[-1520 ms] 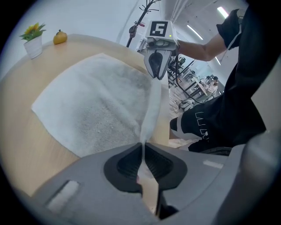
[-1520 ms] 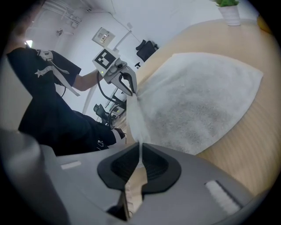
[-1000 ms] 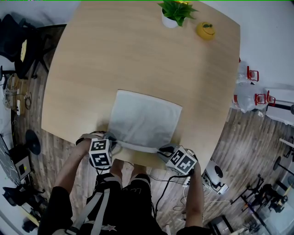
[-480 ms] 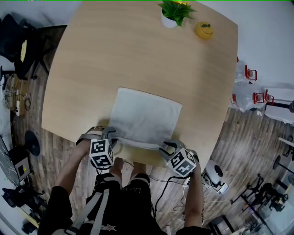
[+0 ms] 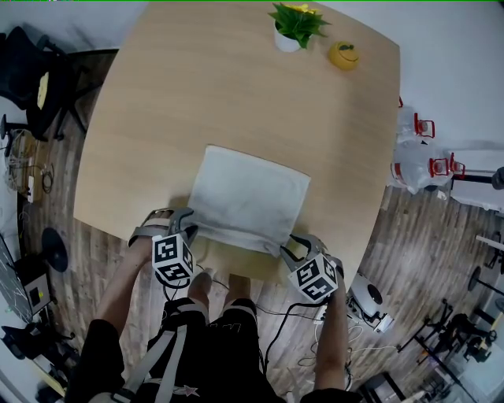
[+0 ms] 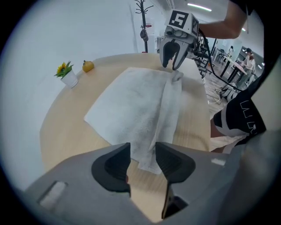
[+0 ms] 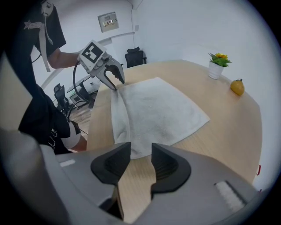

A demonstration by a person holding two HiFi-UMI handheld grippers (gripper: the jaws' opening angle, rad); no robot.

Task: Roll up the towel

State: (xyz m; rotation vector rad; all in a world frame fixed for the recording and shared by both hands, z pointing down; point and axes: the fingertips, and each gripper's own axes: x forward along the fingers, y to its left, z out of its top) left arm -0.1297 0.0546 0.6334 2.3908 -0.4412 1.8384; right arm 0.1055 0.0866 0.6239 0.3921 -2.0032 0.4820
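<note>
A white towel [image 5: 248, 195] lies flat on the wooden table [image 5: 236, 94], its near edge turned over into a narrow fold [image 6: 170, 99]. My left gripper [image 5: 189, 229] hangs over the towel's near left corner, and its jaws have just been opening. They stand apart with the corner [image 6: 147, 163] lying loose below them, not pinched. At the near right corner my right gripper [image 5: 293, 249] has also just been opening, with only the towel edge [image 7: 139, 151] and bare table under its gap. Each gripper shows in the other's view: the right gripper [image 6: 172, 52] and the left gripper [image 7: 110, 74].
A small potted plant [image 5: 297, 24] and a yellow fruit [image 5: 343, 55] stand at the table's far edge. The near table edge [image 5: 236, 268] runs just behind both grippers. Office chairs and cables are on the floor around.
Both grippers have opened, let go of the towel's near edge and drawn back towards the person. The turned-over edge now lies on the towel.
</note>
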